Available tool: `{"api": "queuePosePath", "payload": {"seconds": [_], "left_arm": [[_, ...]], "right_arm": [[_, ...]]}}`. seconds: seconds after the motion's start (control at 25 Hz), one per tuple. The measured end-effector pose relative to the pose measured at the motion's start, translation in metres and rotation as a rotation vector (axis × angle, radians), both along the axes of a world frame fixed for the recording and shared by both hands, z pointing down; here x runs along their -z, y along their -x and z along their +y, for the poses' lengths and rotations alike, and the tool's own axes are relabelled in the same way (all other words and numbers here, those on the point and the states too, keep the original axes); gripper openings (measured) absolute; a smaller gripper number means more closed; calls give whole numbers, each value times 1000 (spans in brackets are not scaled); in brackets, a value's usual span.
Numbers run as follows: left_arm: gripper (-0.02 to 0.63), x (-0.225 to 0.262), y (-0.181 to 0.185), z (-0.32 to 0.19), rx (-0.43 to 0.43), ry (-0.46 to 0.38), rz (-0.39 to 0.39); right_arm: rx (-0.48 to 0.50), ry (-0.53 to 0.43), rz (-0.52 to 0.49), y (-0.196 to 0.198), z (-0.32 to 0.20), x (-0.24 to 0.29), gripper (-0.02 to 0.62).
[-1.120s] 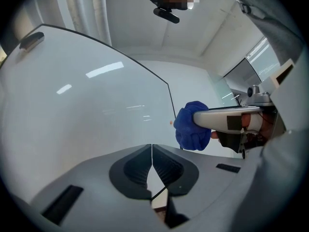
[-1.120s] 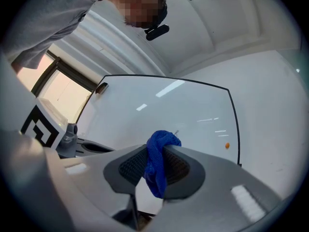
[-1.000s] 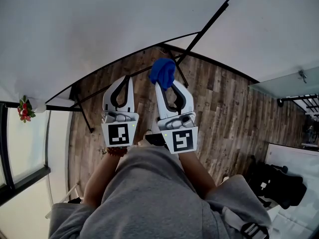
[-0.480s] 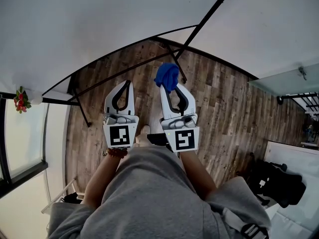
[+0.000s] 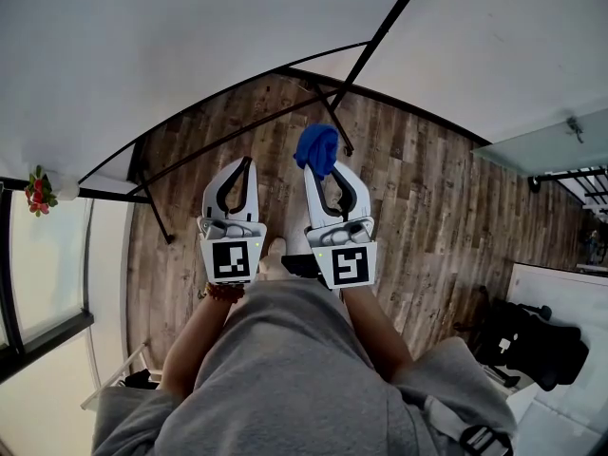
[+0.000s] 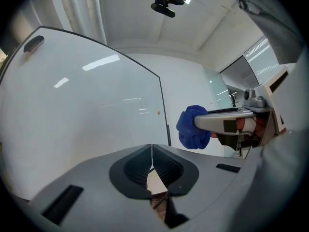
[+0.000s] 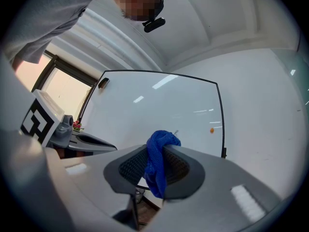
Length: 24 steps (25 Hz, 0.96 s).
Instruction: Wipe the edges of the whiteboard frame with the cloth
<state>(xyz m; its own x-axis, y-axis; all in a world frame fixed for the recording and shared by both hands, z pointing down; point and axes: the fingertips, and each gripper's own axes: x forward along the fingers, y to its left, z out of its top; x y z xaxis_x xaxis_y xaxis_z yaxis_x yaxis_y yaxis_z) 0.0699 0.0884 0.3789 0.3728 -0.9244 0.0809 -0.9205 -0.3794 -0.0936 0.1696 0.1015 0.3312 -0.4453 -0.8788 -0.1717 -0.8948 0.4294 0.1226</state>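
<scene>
The whiteboard (image 5: 190,36) fills the upper left of the head view, and its thin black frame (image 5: 380,31) runs down its right side to a lower corner. My right gripper (image 5: 319,161) is shut on a bunched blue cloth (image 5: 317,148), held over the floor just below that corner and not touching the frame. In the right gripper view the cloth (image 7: 158,163) hangs between the jaws in front of the board's frame (image 7: 222,120). My left gripper (image 5: 247,164) sits beside it, shut and empty; its jaws (image 6: 152,151) meet at the tips. From there the cloth (image 6: 190,127) shows at the right.
The whiteboard's black stand legs (image 5: 152,198) spread over the wooden floor (image 5: 408,217). A small orange magnet (image 7: 212,129) and a dark eraser (image 7: 103,83) sit on the board. Red flowers (image 5: 38,196) are by the window at left; dark bags (image 5: 527,345) lie lower right.
Both grippers and the cloth have drawn back a little from the board's lower corner, which now sits farther up in the head view. Both grips are unchanged.
</scene>
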Motion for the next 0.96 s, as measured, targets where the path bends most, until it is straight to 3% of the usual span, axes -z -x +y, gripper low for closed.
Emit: {"api": "queuePosePath", "payload": {"seconds": [0.96], "left_arm": [[12,-26,-30,23,-84,16,-93]], "right_arm": [[-69,50,2,-43,10,-34,86]]}}
